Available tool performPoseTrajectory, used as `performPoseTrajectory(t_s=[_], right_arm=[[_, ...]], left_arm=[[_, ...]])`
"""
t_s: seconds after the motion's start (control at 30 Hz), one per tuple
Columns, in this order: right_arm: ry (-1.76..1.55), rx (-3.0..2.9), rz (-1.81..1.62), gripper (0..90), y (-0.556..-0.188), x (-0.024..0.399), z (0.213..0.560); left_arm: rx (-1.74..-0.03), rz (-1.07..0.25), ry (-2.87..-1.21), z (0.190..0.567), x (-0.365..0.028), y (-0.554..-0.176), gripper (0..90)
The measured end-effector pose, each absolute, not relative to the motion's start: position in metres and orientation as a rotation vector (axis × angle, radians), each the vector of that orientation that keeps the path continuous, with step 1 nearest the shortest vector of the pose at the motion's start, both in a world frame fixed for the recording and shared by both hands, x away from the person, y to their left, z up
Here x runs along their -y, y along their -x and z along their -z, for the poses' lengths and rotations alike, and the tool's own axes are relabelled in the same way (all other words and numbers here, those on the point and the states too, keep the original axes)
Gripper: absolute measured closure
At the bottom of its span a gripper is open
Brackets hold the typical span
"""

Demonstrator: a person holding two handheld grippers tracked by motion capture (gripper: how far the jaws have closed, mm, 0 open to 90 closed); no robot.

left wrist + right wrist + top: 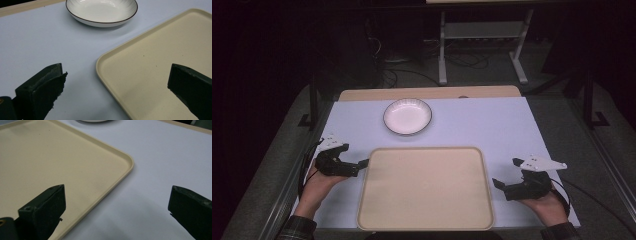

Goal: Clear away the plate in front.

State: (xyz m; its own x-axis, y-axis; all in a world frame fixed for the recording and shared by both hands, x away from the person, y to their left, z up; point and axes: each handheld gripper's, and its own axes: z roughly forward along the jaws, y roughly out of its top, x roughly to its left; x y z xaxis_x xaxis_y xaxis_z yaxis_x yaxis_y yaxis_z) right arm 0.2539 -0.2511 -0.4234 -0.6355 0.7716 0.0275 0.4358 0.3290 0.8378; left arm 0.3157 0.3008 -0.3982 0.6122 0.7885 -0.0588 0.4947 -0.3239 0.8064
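A beige tray [424, 187] lies bare at the table's front centre. Behind it sits a shallow white dish [407, 116] with a dark rim, nothing in it. My left gripper [354, 155] hovers open at the tray's far left corner, holding nothing. In the left gripper view the left gripper [118, 72] spans that corner of the tray [100, 65], with the dish [101, 11] farther off. My right gripper [507, 172] is open and unladen beside the tray's right edge. In the right gripper view the right gripper [117, 192] straddles the tray's far right corner [125, 160].
A pale sheet [492, 125] covers the table, with a strip of bare wood [427, 93] along its far edge. Beyond the table, a white metal stand [482, 45] and cables rest on the dark floor. The person's hands enter from the bottom corners.
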Motion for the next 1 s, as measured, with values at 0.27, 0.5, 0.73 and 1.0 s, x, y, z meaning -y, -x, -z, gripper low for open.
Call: performPoseTrajectory(t_s=[0.27, 0.5, 0.73, 1.0], right_arm=[[-1.077, -2.222, -1.226, 0.6, -0.255, 0.251, 0.423], [-1.076, -2.223, -1.229, 0.7, -0.254, 0.251, 0.423], [-1.076, -2.224, -1.23, 0.6, -0.255, 0.251, 0.423], [-1.075, -2.224, -1.232, 0.7, -0.255, 0.251, 0.423]], left_arm=[[-1.01, -0.44, -1.99, 0.397, -0.295, -0.325, 0.0], [-1.003, -0.433, -1.997, 0.398, -0.291, -0.333, 0.0], [-0.997, -0.429, -1.988, 0.396, -0.286, -0.341, 0.0], [-0.992, -0.423, -1.983, 0.395, -0.28, -0.354, 0.0]])
